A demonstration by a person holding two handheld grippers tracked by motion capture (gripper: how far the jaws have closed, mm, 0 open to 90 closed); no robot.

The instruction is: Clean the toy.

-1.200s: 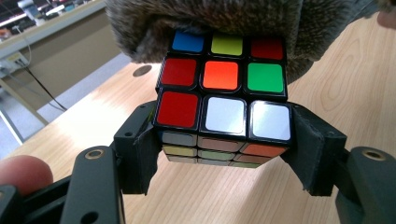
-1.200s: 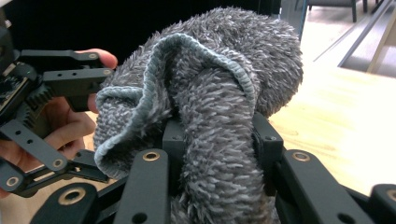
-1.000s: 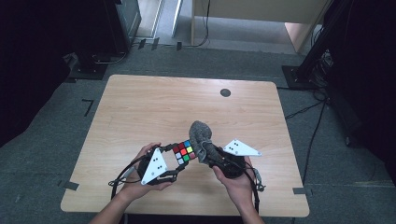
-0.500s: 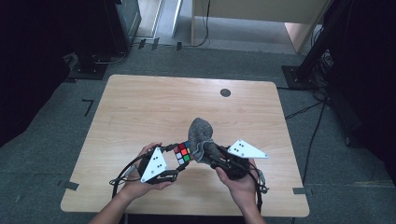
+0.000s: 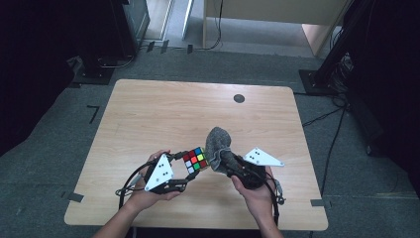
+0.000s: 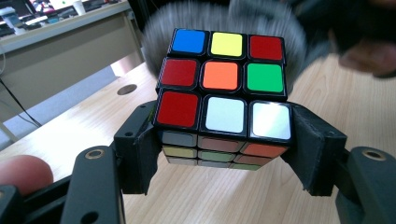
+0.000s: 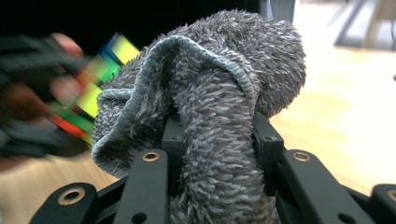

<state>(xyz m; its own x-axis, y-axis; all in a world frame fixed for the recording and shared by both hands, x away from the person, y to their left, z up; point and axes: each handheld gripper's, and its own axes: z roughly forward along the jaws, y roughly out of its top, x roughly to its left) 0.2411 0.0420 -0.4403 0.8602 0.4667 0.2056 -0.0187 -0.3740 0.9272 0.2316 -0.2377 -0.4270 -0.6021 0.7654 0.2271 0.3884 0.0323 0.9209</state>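
Note:
A scrambled colour cube (image 5: 195,159) is held above the wooden table (image 5: 148,114) near its front edge. My left gripper (image 5: 184,171) is shut on it, and in the left gripper view the two black pads clamp the lower layer of the cube (image 6: 223,102). A fluffy grey cloth (image 5: 219,145) is bunched up just right of the cube and touches its side. My right gripper (image 5: 229,161) is shut on that cloth, which bulges out between the jaws in the right gripper view (image 7: 215,116). Behind the cloth, the cube (image 7: 100,88) shows as a blur.
A round dark cable hole (image 5: 239,98) lies in the table's far right part. Dark equipment and cables stand on the grey floor around the table. A desk (image 6: 60,51) stands beyond the table in the left gripper view.
The right gripper and its grey plate have shifted slightly with the cloth against the cube. The left hand and the cube have kept still.

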